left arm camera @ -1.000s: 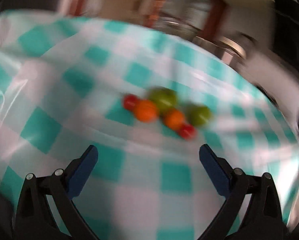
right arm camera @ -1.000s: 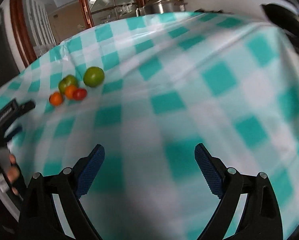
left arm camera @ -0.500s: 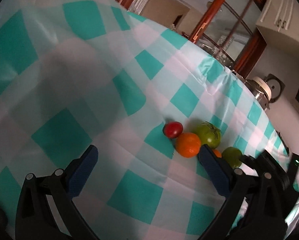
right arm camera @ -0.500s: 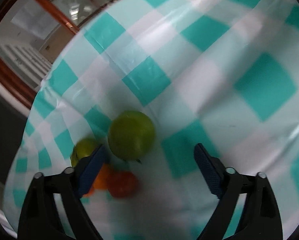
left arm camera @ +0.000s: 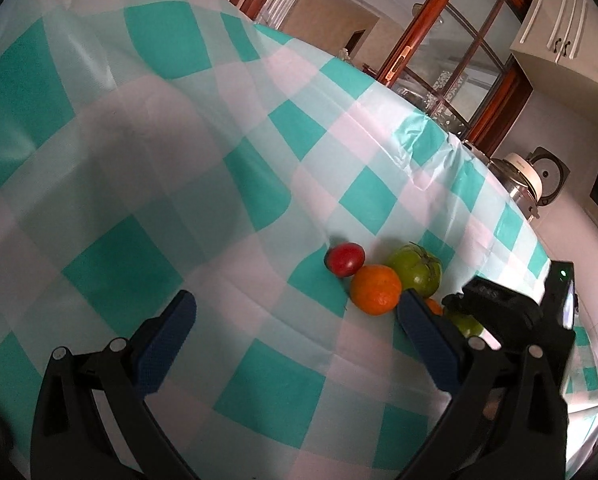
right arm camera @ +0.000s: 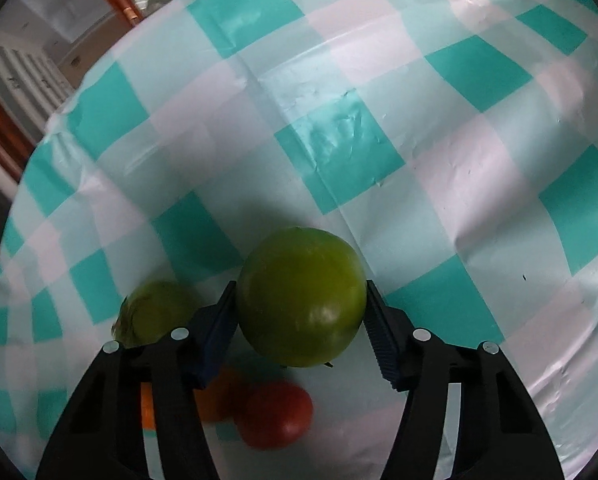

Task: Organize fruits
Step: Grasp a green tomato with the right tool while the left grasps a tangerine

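Right claw (right arm camera: 301, 322) is closing on the big green tomato (right arm camera: 301, 298), sitting a bit below the middle of the right wrist frame. Both blue pads look like they're touching its sides, so I'd call it a pinch that's just seating. Not sure the tomato is off the surface (right arm camera: 379, 80) yet; it still looks low over the checked cloth.

The rest of the pile is right underneath: a red tomato (right arm camera: 277, 416) at the bottom centre, a bit of orange fruit (right arm camera: 219, 398) half hidden behind the left finger, and a second green tomato (right arm camera: 155, 312) at lower left, just beside that finger.

Left claw (left arm camera: 299, 344) is spread wide with nothing in it, hovering over the cloth. In its view the cluster sits right of centre: small red tomato (left arm camera: 345, 258), orange (left arm camera: 376, 289) touching it, and a stemmed green tomato (left arm camera: 416, 271) behind.

What could go wrong, I think:
- the skin is smooth and round and the pads grip near the widest part, so a fast lift could let it squirt out forward
- squeeze too hard and it could bruise
- the left finger is so close to the neighbours that pulling away could nudge them rolling across the slick cloth
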